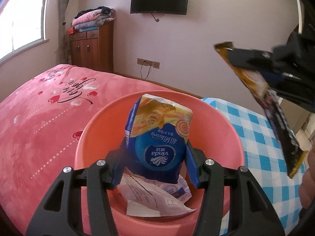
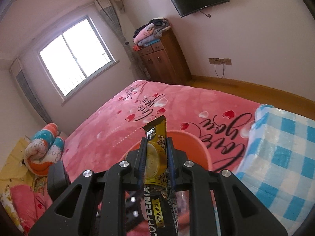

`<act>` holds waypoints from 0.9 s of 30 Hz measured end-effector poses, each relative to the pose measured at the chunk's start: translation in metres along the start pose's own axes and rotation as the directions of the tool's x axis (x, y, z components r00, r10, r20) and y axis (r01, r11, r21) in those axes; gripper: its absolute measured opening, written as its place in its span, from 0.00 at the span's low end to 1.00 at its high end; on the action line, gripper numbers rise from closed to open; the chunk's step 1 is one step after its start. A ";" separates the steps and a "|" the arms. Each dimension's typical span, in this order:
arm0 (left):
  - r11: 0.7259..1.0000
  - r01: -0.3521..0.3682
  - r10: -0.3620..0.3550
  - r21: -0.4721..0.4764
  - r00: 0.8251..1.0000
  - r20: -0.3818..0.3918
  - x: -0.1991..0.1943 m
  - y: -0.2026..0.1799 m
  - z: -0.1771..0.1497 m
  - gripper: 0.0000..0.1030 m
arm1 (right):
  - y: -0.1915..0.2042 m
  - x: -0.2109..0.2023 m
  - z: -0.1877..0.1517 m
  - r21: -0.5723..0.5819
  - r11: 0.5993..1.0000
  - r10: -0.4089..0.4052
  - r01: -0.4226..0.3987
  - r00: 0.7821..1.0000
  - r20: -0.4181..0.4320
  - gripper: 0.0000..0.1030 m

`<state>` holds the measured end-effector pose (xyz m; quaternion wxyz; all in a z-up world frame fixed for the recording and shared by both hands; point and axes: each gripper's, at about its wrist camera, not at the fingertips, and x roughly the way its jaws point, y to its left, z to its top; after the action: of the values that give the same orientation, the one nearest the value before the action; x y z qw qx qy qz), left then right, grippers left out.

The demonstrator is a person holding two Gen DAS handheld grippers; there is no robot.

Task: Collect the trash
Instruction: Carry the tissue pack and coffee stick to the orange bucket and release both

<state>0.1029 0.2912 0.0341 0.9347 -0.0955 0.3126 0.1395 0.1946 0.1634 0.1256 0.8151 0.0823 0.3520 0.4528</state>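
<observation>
Already some trash lies in the pink basin (image 1: 94, 129) on the bed (image 1: 39, 108): crumpled printed papers (image 1: 155, 200) at its bottom. Above them, the left gripper (image 1: 155, 169) has its fingers (image 1: 194, 167) clamped on a blue Vinda tissue pack (image 1: 157, 135), its label upside down and reading "Ultra Strong"; it looks ready to drop in. Beside it the right gripper (image 2: 156, 153) grips a gold-and-black coffee sachet (image 2: 155, 155) marked "COFFEEMIX EXTRA RICH", poised just short of the basin. Both pieces remain to be released; other litter cannot be made out.
</observation>
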 end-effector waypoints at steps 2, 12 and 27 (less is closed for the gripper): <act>1.000 -0.004 0.004 -0.003 1.000 -0.003 0.002 0.001 0.000 0.53 | -0.001 0.008 0.000 0.020 1.000 0.010 -0.010 1.000 0.004 0.22; 0.999 -0.028 0.029 -0.019 1.000 0.011 0.001 -0.003 -0.005 0.90 | -0.031 0.005 -0.013 0.082 0.994 -0.071 0.070 0.997 0.012 0.81; 0.998 0.051 -0.054 0.031 0.993 0.102 -0.030 -0.057 -0.016 0.96 | -0.071 -0.118 -0.101 0.017 0.899 -0.433 0.437 0.886 0.164 0.90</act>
<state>0.0892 0.2267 0.0451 0.9541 -0.0830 0.2635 0.1154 0.1366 0.0098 0.0778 0.9227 0.0300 0.2885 0.2539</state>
